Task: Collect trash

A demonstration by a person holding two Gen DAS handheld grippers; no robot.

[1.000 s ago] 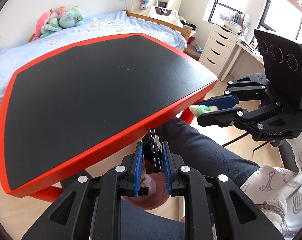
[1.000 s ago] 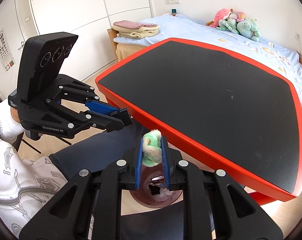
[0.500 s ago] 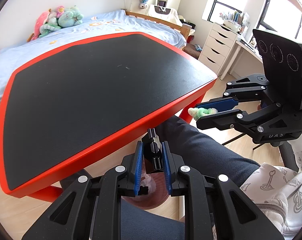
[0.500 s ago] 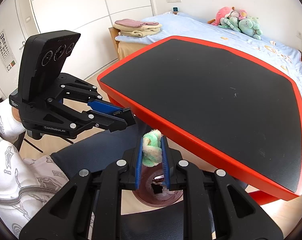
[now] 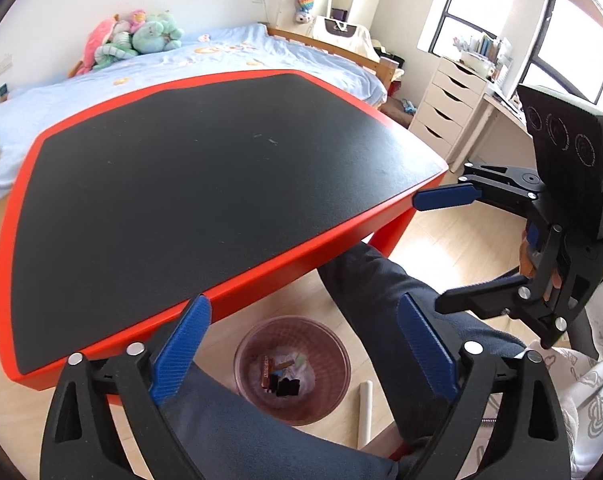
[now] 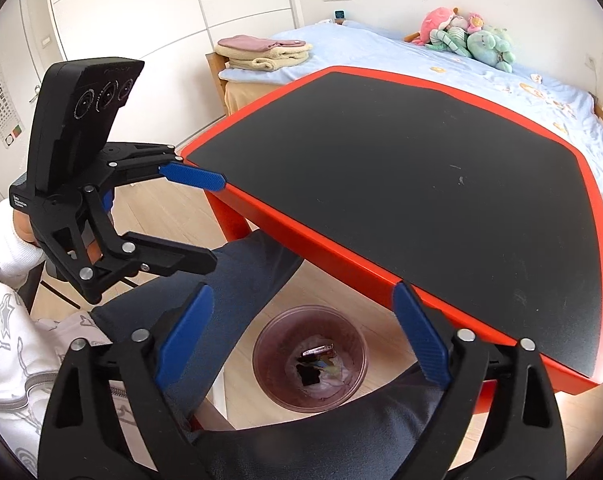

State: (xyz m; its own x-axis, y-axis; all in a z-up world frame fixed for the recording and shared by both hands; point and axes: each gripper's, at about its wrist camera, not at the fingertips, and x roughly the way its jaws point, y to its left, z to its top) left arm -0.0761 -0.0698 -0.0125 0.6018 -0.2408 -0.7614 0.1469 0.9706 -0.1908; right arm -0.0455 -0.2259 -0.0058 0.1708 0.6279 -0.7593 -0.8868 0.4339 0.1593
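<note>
Both your grippers hang over the bin [image 5: 291, 368] on the floor, between your knees and just in front of the near edge of the table [image 5: 221, 184]. The left gripper [image 5: 305, 344] has its jaws opening, the blue pads [image 5: 181, 348] already spread wide, and nothing sits between them; you look straight down through the gap into the bin. The right gripper [image 6: 301, 334] is the same: jaws opening, pads far apart, nothing between them, the bin [image 6: 310, 360] directly below.

The trash [image 5: 281, 378] lies at the bottom of the bin. From the left view you can make out a black clip, a brownish wrapper and some pale crumpled bits on the liner. From the right view the trash [image 6: 315, 364] shows as a dark piece, a thin wrapper and light scraps; the small items cannot be told apart further.

In the left view your right gripper [image 5: 425, 252] appears at the right, off the table's near right corner, its fingers parted one above the other. In the right view your left gripper [image 6: 217, 220] shows at the left, off the near left corner, also parted.

The table's black top is bare. A bed [image 6: 441, 56] stands on the far side of it with plush toys [image 6: 467, 38] by the wall. A white tube [image 5: 364, 412] lies on the floor to the right of the bin.
</note>
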